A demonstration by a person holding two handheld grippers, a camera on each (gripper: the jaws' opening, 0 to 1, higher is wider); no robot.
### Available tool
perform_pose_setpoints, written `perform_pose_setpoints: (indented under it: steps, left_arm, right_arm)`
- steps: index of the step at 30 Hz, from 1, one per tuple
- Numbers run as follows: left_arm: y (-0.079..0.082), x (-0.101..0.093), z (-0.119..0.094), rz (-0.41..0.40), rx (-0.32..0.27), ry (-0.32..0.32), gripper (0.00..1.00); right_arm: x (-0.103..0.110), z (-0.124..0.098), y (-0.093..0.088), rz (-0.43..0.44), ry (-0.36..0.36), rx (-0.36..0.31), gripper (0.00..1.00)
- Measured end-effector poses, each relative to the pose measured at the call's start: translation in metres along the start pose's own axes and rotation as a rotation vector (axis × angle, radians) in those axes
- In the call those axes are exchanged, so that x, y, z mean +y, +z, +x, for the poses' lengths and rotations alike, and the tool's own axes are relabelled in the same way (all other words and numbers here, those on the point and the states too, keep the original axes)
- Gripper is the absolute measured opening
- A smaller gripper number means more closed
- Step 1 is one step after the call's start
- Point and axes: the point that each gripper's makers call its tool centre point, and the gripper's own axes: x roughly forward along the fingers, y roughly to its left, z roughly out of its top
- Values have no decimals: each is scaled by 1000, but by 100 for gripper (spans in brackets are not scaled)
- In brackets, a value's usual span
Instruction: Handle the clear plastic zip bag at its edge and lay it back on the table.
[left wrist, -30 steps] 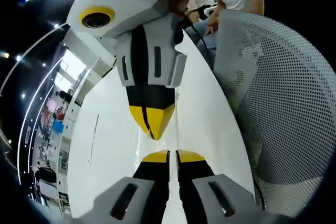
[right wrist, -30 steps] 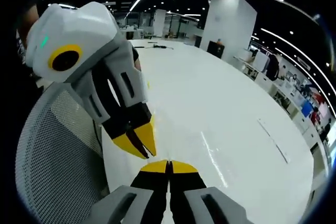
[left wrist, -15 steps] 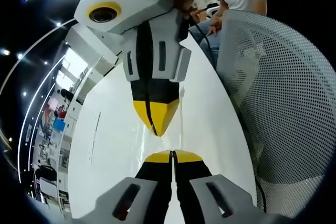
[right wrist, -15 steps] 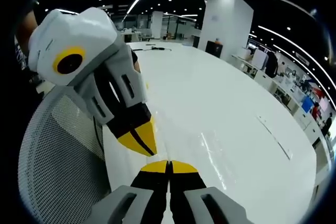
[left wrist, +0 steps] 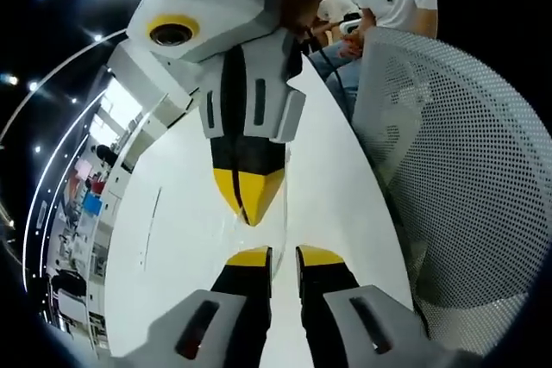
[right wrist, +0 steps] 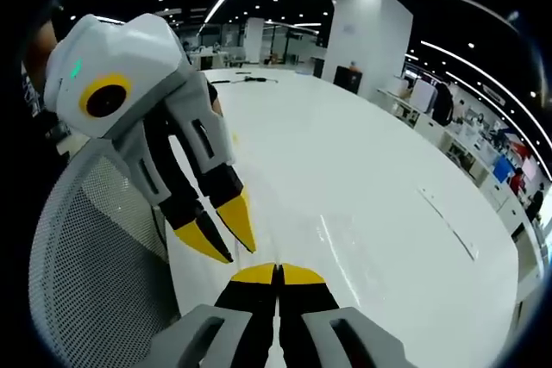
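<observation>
Presently, item: clear plastic zip bag (right wrist: 362, 252), a thin glossy film lying flat on the white table (right wrist: 345, 152) just ahead of both grippers, its creases catching the light; likely very light, limp and slippery, best taken by pinching one edge, though whether either tip touches it cannot be told. Left gripper (left wrist: 285, 258): yellow-tipped black jaws slightly apart; right gripper (right wrist: 278, 275): jaws pressed together, with no film discernible between them. Adjacent: a grey perforated mesh chair back (left wrist: 466, 178), curved and stiff; table surface smooth, hard, reflective.
</observation>
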Motion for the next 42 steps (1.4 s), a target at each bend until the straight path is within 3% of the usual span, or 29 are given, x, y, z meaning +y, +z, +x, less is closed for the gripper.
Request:
perform_pose_setpoints:
  steps: [7,11,18,28,33,35,42]
  left_arm:
    - [-5,1,1,62,30,21,2]
    - [-9,1,0,53,44,27,0]
    - [-21,-7,2,44,86,4,0]
    - [-18,-2,3,41,73,17,0]
    - [-20,2,1,24,80,26,0]
    - [-19,7,-1,-9,64,47,0]
    - [-9,22,-12,-74,-13,96,0]
  right_arm:
    - [-2,-2,5,-6,-13,-11,0]
    - [-11,-7,12,-8,-43,-33,0]
    - [-27,-23,40,8,-107,-129,0]
    - [-34,-39,64,9,-153,-192,0]
    - [-36,-34,59,-13,-170,-173,0]
    - [-37,-31,50,-72,-190,-117,0]
    - [-30,-10,32,-97,-188,-57,0]
